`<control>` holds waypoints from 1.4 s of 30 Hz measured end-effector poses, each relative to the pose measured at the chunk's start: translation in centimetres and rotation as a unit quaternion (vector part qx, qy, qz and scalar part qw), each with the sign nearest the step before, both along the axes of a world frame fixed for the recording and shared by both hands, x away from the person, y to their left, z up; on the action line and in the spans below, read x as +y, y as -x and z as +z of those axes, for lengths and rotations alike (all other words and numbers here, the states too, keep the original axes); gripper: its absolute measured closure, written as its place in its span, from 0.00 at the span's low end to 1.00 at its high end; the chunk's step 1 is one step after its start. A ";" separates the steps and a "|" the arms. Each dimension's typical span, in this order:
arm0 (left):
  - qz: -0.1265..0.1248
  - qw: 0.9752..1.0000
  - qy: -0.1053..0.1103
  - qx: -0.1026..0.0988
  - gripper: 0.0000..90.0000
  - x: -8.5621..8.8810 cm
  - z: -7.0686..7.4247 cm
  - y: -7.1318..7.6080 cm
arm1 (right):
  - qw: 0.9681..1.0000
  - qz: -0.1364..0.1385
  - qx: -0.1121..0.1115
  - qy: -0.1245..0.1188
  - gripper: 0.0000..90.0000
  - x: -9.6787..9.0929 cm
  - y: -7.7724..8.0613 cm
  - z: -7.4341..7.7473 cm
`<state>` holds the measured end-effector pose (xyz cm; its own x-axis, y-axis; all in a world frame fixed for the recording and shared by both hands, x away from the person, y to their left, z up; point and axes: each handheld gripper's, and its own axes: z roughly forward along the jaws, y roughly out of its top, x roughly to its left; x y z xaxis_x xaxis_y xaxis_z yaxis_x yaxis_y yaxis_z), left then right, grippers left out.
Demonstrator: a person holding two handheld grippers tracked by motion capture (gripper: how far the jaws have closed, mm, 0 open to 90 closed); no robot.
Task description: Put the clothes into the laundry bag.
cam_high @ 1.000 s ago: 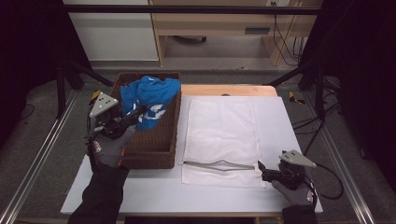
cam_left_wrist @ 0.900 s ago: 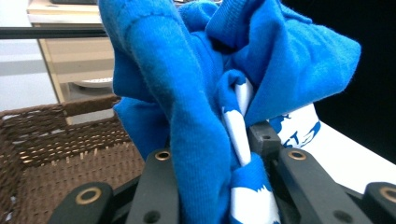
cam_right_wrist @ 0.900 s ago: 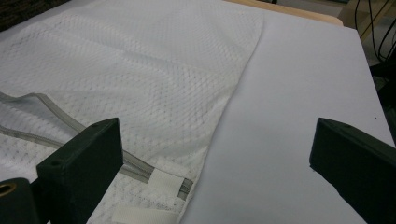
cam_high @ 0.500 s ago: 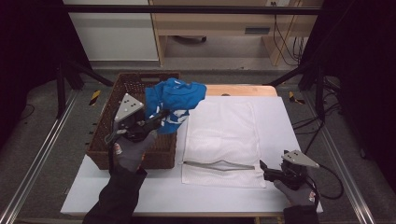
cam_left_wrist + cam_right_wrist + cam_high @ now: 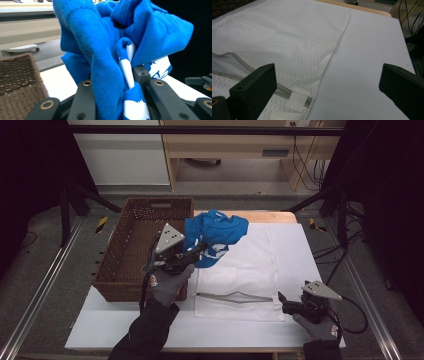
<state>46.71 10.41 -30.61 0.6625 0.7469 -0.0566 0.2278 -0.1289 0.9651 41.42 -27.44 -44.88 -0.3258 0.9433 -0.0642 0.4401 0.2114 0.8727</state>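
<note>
At frame centre our left gripper [image 5: 200,251] clamps a crumpled blue shirt [image 5: 216,232] beside the woven basket [image 5: 131,251], while our right gripper [image 5: 283,301], jaws apart, sits by the mesh bag [image 5: 245,270].

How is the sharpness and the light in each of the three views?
High view: dim, dark surroundings, white table brightest. Left gripper view: blue shirt sharp enough to show stitching, background soft and black at the right. Right gripper view: mesh bag evenly lit, texture clear, near jaws slightly blurred.

Basket [image 5: 131,255] left on table [image 5: 300,250], mesh bag [image 5: 245,275] right of it, garment [image 5: 215,236] above both.
</note>
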 end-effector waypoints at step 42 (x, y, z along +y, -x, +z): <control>-0.045 0.991 -0.097 0.080 0.78 -9.4 -11.8 -2.8 | 1.000 0.015 0.007 -0.013 0.09 -0.2 -0.1 -0.2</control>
<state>49.53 1.01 -42.46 0.7215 0.6918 -0.0272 0.3553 -0.3362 0.8722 41.48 -27.59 -45.10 -0.3539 0.9346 -0.0349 0.4461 0.2015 0.8720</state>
